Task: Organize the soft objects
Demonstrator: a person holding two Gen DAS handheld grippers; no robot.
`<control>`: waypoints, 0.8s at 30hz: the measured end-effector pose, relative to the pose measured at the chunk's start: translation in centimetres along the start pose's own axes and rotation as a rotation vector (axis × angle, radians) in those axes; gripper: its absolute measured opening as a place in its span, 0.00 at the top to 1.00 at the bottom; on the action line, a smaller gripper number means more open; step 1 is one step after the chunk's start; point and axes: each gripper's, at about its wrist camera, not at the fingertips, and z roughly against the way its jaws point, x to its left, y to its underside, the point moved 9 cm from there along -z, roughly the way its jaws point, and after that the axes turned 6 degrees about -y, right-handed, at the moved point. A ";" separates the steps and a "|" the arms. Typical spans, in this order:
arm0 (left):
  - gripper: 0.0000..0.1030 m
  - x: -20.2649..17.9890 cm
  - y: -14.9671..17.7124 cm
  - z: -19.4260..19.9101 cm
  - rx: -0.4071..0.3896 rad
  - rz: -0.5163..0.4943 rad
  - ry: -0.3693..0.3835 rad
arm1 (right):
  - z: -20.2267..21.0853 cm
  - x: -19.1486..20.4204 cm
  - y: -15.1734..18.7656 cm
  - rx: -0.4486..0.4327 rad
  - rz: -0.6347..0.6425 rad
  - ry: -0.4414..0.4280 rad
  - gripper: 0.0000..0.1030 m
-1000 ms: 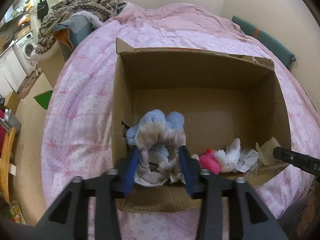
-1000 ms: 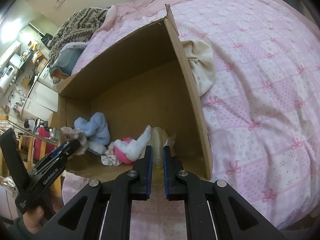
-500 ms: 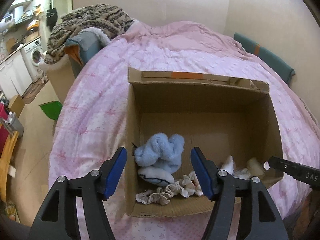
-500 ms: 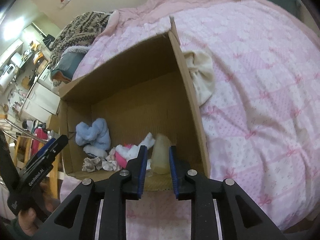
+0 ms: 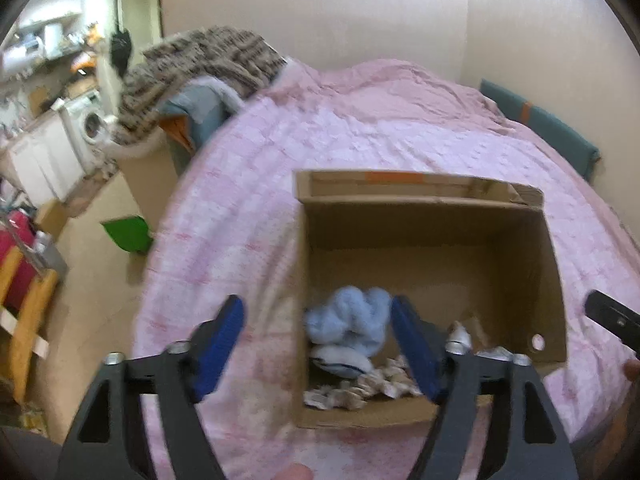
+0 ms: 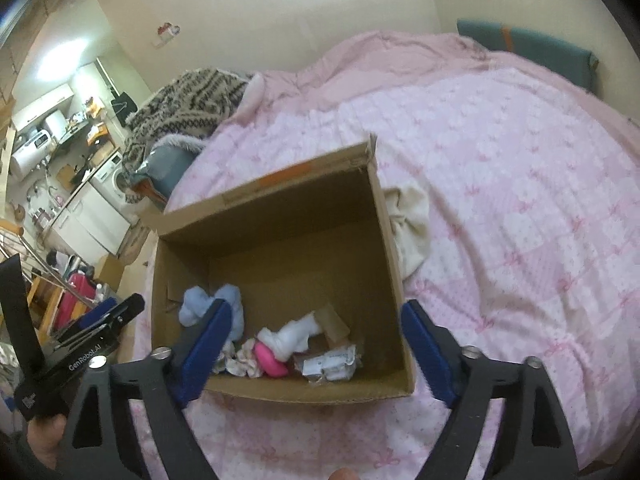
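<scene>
An open cardboard box [image 5: 420, 200] [image 6: 280, 216] stands on the pink bed. In it lie a light blue fluffy item [image 5: 348, 316] [image 6: 196, 306], a beige scrunchie [image 5: 372, 384] [image 6: 244, 362], a pink and white plush [image 6: 280, 344] and a crinkled plastic packet [image 6: 330, 364]. My left gripper [image 5: 316, 312] hovers above the box's near left corner; its jaws are opening and press on nothing. Over the near wall, my right gripper [image 6: 316, 308] is also opening, wide, with nothing held. A cream cloth [image 6: 412, 232] lies on the bed against the box's right side.
A patterned knit blanket [image 5: 208, 64] is heaped at the bed's far left. A teal cushion [image 5: 540, 124] lines the right wall. The bed's edge drops to the floor on the left, where a green object [image 5: 128, 234] lies. A washing machine [image 5: 90, 128] stands beyond.
Both grippers rose and drew back from the box. The left let go of the blue fluffy item and scrunchie, which now lie in the box. The right went from nearly shut to wide.
</scene>
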 end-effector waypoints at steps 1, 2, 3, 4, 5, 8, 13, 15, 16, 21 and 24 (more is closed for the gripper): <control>0.17 0.5 -0.5 0.6 -0.027 0.007 -0.016 | 0.4 0.1 -0.1 -0.010 0.007 0.013 0.04; 0.16 0.9 -0.9 1.1 -0.042 0.014 -0.021 | 0.6 0.2 -0.1 -0.017 0.014 0.024 0.03; 0.15 1.1 -1.3 1.5 -0.051 0.022 -0.019 | 0.9 0.5 -0.2 -0.022 0.023 0.030 0.02; 0.15 1.4 -1.6 2.0 -0.060 0.031 -0.011 | 1.1 0.8 -0.4 -0.025 0.030 0.030 0.00; 0.15 1.7 -1.9 2.7 -0.071 0.038 -0.003 | 1.5 1.1 -0.6 -0.029 0.037 0.029 0.00; 0.12 2.7 -2.5 5.0 -0.117 0.067 0.004 | 3.2 2.0 -1.2 -0.077 0.044 0.030 0.00; 0.03 4.1 -2.3 7.9 -0.145 0.122 0.048 | 4.9 3.6 -1.2 -0.103 0.058 0.019 0.00; 0.02 4.5 -1.7 8.6 -0.135 0.132 0.066 | 5.3 3.9 -0.8 -0.107 0.052 0.006 0.00; 0.01 4.5 -1.3 8.8 -0.119 0.135 0.087 | 5.5 4.0 -0.5 -0.109 0.049 0.009 0.00; 0.01 4.2 0.9 8.9 -0.088 0.136 0.096 | 5.8 3.9 1.2 -0.108 0.068 0.048 0.00; 0.01 3.3 2.3 8.3 -0.104 0.101 0.080 | 5.8 4.0 2.2 -0.111 0.116 0.083 0.00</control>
